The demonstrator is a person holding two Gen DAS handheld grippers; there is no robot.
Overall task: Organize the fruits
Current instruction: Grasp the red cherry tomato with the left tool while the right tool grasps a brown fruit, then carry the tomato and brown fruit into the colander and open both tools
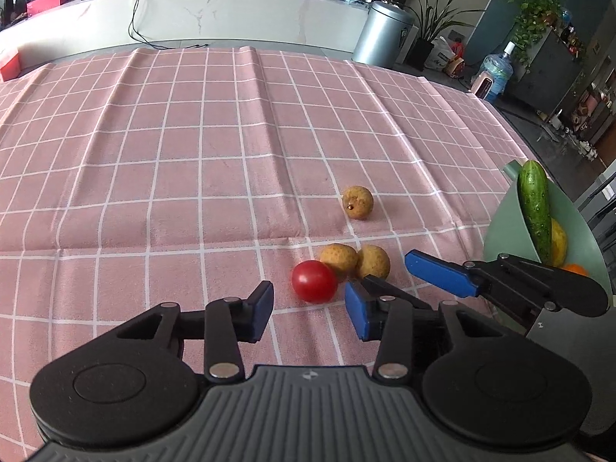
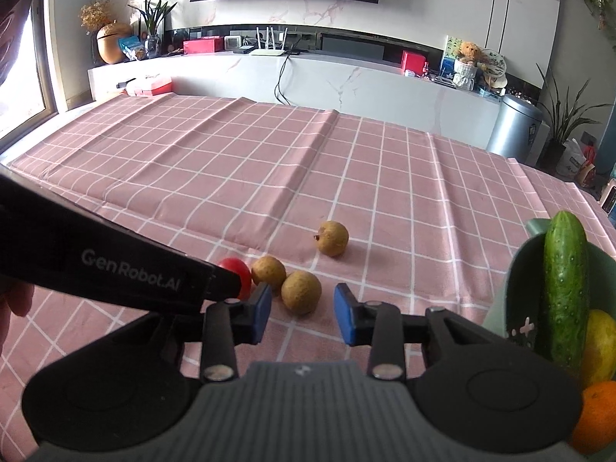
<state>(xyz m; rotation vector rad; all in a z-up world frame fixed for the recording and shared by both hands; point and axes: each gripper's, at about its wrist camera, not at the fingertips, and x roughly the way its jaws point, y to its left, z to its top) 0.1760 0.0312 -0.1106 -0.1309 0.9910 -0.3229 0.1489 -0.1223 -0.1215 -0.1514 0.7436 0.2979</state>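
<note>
A table covered by a pink checked tablecloth (image 1: 192, 154) is seen from both wrist cameras. Near the table's right edge, toward the near side, four small fruits are laid on the cloth: a red cherry tomato (image 1: 314, 281) is touched by the first of two tan longans (image 1: 338, 257), and a second longan (image 1: 372, 261) is pressed against that one. A third longan (image 1: 358, 202) is set apart from the cluster, farther from the near edge. At the right edge a pale green bowl (image 1: 585, 246) is placed, in which a cucumber (image 1: 534, 208) is leaned upright against the rim, with a yellow fruit (image 2: 600, 342) and an orange (image 2: 596, 419) beside it. The left gripper (image 1: 310, 313) is held just short of the tomato, its blue pads set at a moderate gap; the tomato is just ahead of the fingertips and nothing is clamped between the jaws. The right gripper (image 2: 302, 317) is aimed at the nearest longan, its jaws narrowly apart, with the fruit just ahead of the tips and not squeezed. In the left wrist view the right gripper's fingers (image 1: 442, 273) are seen beside the second longan. Part of a hand (image 2: 15, 300) is visible at the left edge of the right wrist view.
</note>
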